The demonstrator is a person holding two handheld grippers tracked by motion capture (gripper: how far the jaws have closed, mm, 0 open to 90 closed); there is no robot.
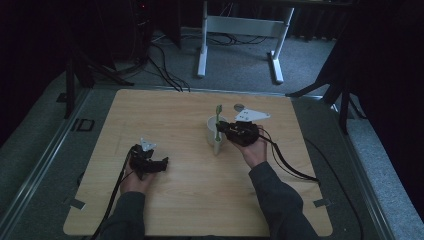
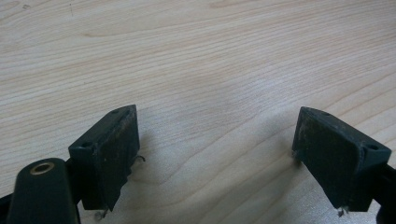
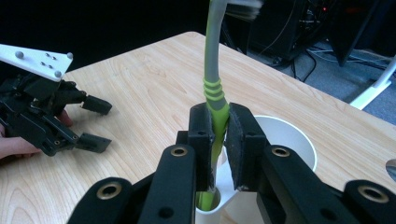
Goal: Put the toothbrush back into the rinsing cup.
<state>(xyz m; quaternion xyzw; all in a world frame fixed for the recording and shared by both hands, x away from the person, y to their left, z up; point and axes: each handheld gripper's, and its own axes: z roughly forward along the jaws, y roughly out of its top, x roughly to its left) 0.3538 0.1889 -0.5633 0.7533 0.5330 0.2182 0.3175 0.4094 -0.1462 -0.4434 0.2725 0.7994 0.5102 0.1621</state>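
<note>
Toothbrush (image 3: 216,100) clamped by right gripper (image 3: 219,140) (upright), over white cup (image 3: 289,140)

Colour-wise it's a pretty muted scene: the worktop (image 1: 200,200) is pale blond wood with wavy darker grain lines running across it, super obvious in the left gripper view. Both claws are matte black, the left claw (image 2: 217,158) with worn, dusty-looking pads and the right claw (image 3: 219,140) with little brass-coloured rings at the screw holes. The toothbrush (image 3: 215,98) is grey up the neck with a lime green ribbed grip. The cup (image 3: 285,140) is plain white, no pattern. Each claw also carries a white-grey plate on top, and the floor (image 1: 240,65) around is grey carpet.
</note>
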